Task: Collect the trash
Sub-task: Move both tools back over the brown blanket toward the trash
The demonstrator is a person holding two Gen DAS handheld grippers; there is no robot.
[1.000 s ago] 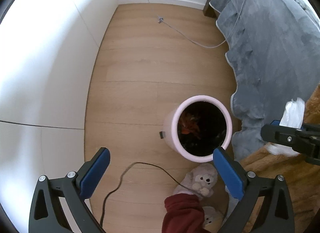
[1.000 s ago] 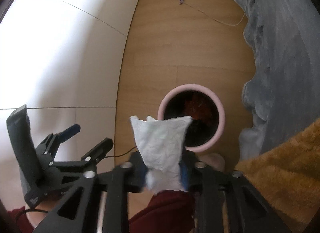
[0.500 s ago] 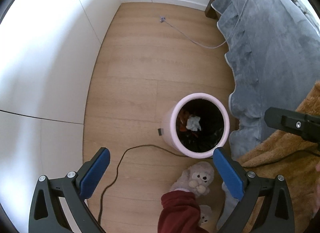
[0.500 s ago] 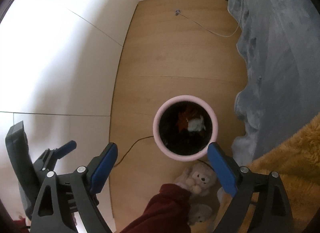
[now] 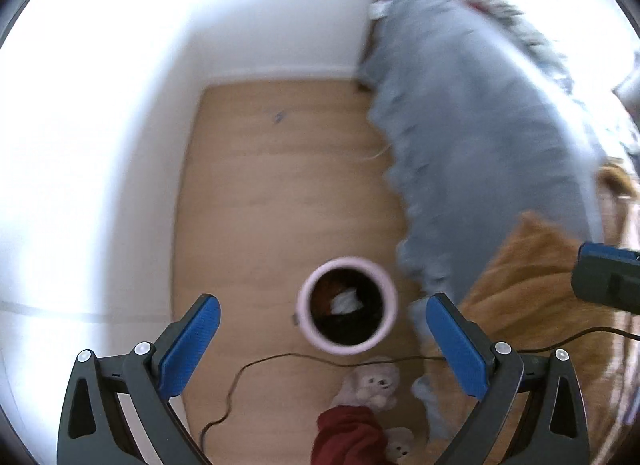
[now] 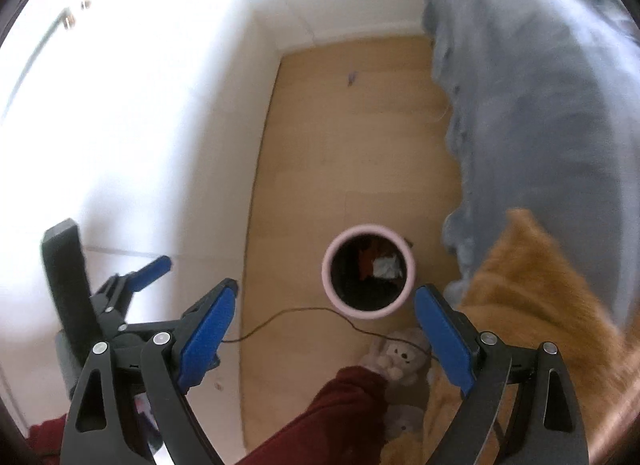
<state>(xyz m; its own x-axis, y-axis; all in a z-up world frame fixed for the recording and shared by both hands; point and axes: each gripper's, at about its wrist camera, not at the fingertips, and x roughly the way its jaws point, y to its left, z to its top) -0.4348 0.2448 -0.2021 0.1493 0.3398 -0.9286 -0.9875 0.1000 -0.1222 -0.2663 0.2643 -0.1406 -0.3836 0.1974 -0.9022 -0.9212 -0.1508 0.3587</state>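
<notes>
Holding both my tongs spread wide, empty: left gripper (image 5: 320,339), right gripper (image 6: 326,335); white tissue (image 6: 386,266) inside pink bin (image 6: 369,307).

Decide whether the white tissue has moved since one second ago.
Yes. The white tissue left the right gripper and now lies inside the pink bin, on the floor.

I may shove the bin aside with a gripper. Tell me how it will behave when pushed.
The bin is a tall pink cylinder on smooth wood floor, so a low push probably slides it; a push at the rim may tip it. It holds only a tissue and a few scraps, so it is likely light. The cable lying beside it might snag.
</notes>
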